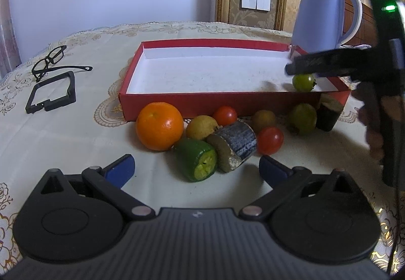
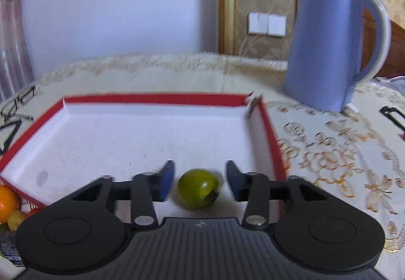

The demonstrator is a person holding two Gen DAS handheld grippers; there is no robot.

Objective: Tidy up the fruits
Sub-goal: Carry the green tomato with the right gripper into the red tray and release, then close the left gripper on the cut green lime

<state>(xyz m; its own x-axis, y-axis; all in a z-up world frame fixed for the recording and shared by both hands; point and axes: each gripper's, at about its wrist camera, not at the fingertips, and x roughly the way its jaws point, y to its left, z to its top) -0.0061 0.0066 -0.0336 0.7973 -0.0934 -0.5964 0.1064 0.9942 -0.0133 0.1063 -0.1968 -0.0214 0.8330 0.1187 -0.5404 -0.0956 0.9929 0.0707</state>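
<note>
The green tomato [image 2: 198, 188] is seen lying on the white floor of the red box [image 2: 157, 98], in the near right corner, close to the right wall. It is judged light, smooth-skinned and somewhat slippery, firm but easily bruised, so a gentle hold across its widest part, on the two rounded flanks, would be suitable. It is slightly egg-shaped; its long axis lies roughly level, and its dark stem end is turned towards the camera and a little to the right.

The right gripper [image 2: 200, 182] is placed around the tomato, with the jaws standing apart: a gap is visible on each side, and no pad presses on the skin. The tomato is therefore taken as set down, not held.

Outside the box, against its front wall, the remaining fruit is gathered on the table [image 1: 76, 143]: an orange [image 1: 159, 126], two red tomatoes [image 1: 270, 140], yellowish small fruits [image 1: 201, 127], a green cut piece [image 1: 197, 163] and a dark cylindrical chunk [image 1: 235, 148]. The left gripper [image 1: 197, 168] is held in front of this pile, jaws wide apart and empty. Behind the box's right corner a blue kettle [image 1: 321, 14] stands; left of the box lie spectacles [image 1: 50, 59].
</note>
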